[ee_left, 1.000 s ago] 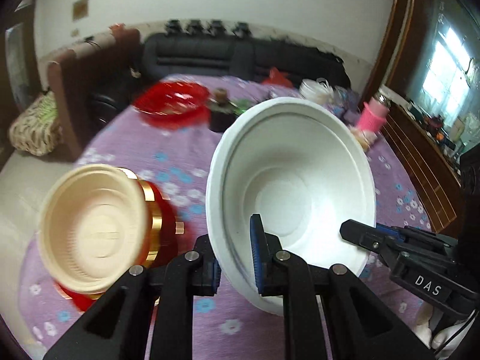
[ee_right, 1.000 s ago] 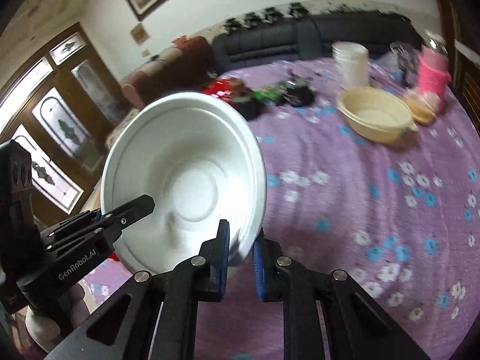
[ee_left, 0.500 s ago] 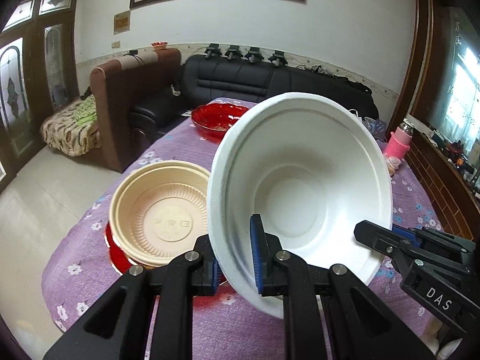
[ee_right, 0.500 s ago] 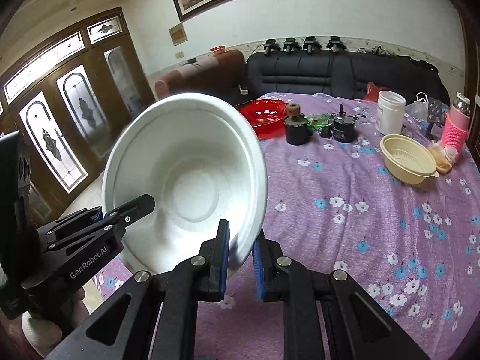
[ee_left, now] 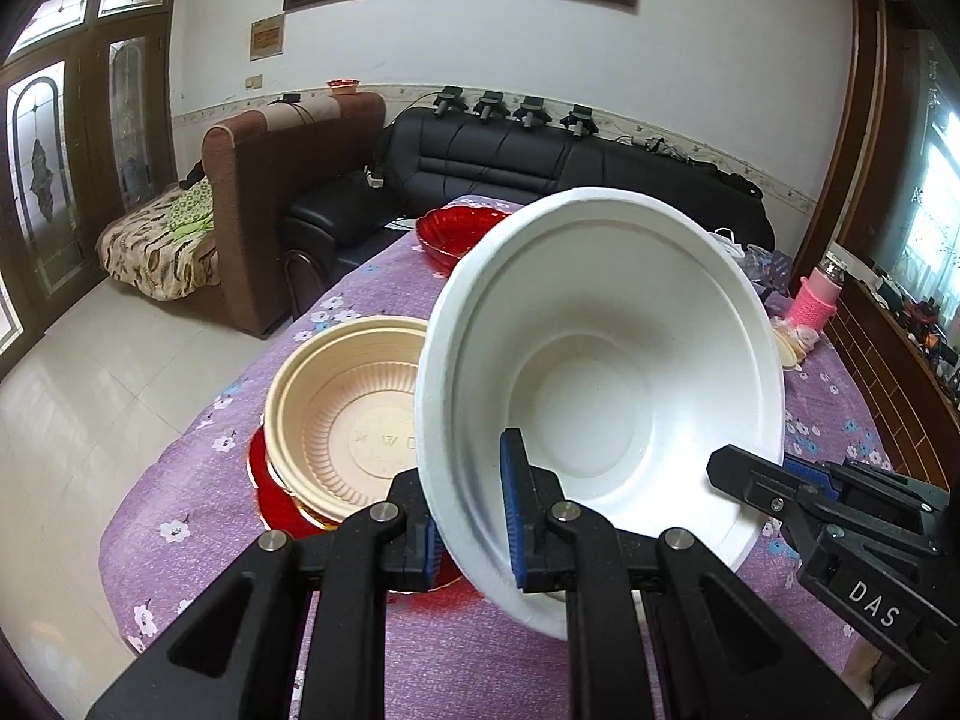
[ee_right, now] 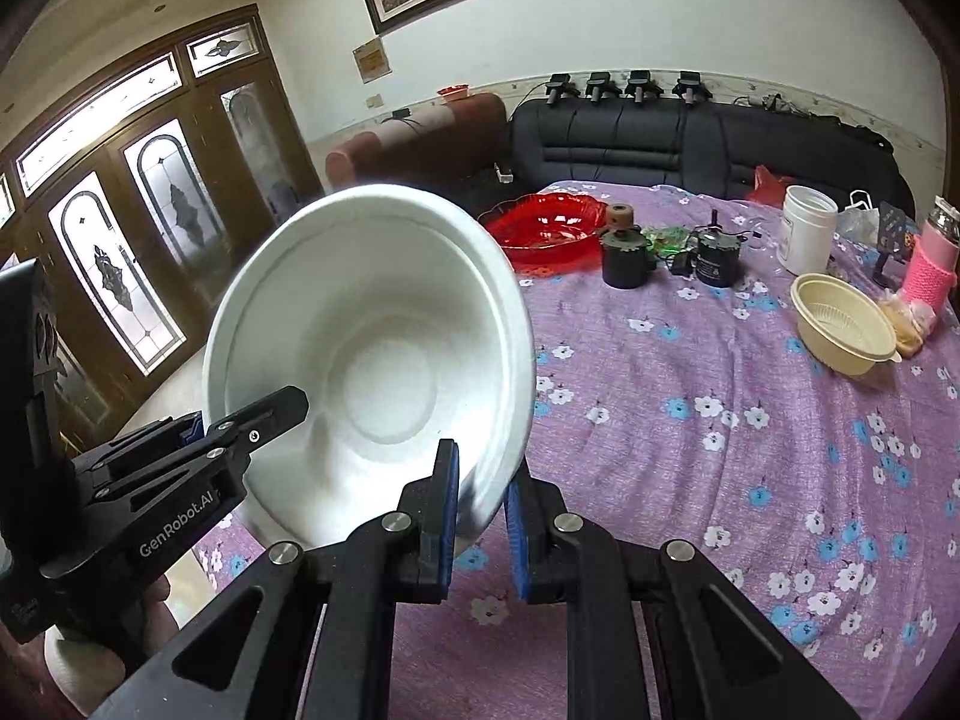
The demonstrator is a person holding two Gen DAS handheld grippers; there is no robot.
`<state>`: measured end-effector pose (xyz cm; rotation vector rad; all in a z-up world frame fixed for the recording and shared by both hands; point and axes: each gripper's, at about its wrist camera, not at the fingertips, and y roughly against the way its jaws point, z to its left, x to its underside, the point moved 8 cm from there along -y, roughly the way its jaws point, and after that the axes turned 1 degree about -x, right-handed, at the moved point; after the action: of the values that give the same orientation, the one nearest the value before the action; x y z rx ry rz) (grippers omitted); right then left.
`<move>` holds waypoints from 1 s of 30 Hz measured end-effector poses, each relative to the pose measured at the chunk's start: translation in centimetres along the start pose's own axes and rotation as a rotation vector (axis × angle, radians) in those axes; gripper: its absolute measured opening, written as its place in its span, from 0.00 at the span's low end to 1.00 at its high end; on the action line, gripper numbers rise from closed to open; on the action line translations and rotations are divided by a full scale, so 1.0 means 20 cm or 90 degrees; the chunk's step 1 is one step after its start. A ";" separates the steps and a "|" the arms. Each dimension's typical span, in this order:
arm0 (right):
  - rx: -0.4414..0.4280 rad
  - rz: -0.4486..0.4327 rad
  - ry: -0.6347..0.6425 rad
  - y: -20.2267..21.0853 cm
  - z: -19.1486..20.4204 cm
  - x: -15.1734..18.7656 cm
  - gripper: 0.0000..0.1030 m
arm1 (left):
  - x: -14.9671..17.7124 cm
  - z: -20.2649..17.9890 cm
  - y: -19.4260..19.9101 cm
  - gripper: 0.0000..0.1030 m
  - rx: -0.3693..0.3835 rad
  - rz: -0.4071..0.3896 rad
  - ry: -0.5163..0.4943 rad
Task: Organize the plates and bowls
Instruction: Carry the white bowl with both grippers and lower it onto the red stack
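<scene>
A white foam bowl point(ee_left: 600, 396) point(ee_right: 372, 360) hangs tilted above the purple flowered table, held from both sides. My left gripper point(ee_left: 474, 516) is shut on its near rim, one blue pad inside the bowl and one outside. My right gripper point(ee_right: 483, 516) is shut on the opposite rim in the same way; it also shows at the right of the left wrist view point(ee_left: 774, 480). Below and left of the white bowl a cream ribbed bowl point(ee_left: 336, 414) sits on a red plate point(ee_left: 270, 486). A second cream bowl point(ee_right: 840, 330) stands at the table's far right.
A red glass dish point(ee_right: 546, 228), a dark pot point(ee_right: 624, 252), a small black device point(ee_right: 714, 258), a white jar point(ee_right: 807, 228) and a pink flask point(ee_right: 930, 264) line the far side. The table's left edge point(ee_left: 198, 426) drops to a tiled floor. Sofas stand behind.
Both grippers carried the white bowl sideways, tilting upward so the room wall and painting came into view. The cream bowl on the red plate now lies closer beneath the white bowl.
</scene>
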<state>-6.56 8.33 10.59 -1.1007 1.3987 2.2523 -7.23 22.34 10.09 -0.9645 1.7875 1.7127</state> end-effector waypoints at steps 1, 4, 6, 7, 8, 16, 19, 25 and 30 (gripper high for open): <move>-0.001 0.001 0.001 -0.01 0.01 0.00 0.16 | 0.00 0.01 0.00 0.14 -0.002 0.001 0.003; -0.005 0.003 0.005 -0.03 0.03 -0.01 0.16 | -0.01 0.04 -0.01 0.14 -0.010 0.001 0.006; -0.007 0.005 0.007 -0.05 0.04 -0.02 0.16 | -0.01 0.05 -0.01 0.14 -0.013 0.002 0.010; -0.008 0.006 0.009 -0.06 0.05 -0.02 0.16 | -0.01 0.07 -0.01 0.14 -0.015 0.003 0.012; -0.010 0.008 0.011 -0.07 0.05 -0.03 0.16 | -0.01 0.07 -0.01 0.14 -0.015 0.003 0.015; -0.022 0.024 0.024 -0.16 0.14 -0.09 0.16 | -0.06 0.20 -0.04 0.14 -0.025 0.009 0.038; -0.031 0.038 0.033 -0.20 0.19 -0.16 0.16 | -0.11 0.25 -0.05 0.16 -0.040 0.000 0.042; -0.052 0.069 0.028 -0.35 0.27 -0.24 0.16 | -0.13 0.38 -0.16 0.20 -0.085 0.017 0.037; -0.063 0.105 0.025 -0.50 0.32 -0.22 0.16 | -0.08 0.48 -0.26 0.20 -0.096 0.054 0.050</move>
<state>-0.77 19.41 8.95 -1.1019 1.4573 2.4518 -3.39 32.18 6.95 -1.0449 1.7923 1.9101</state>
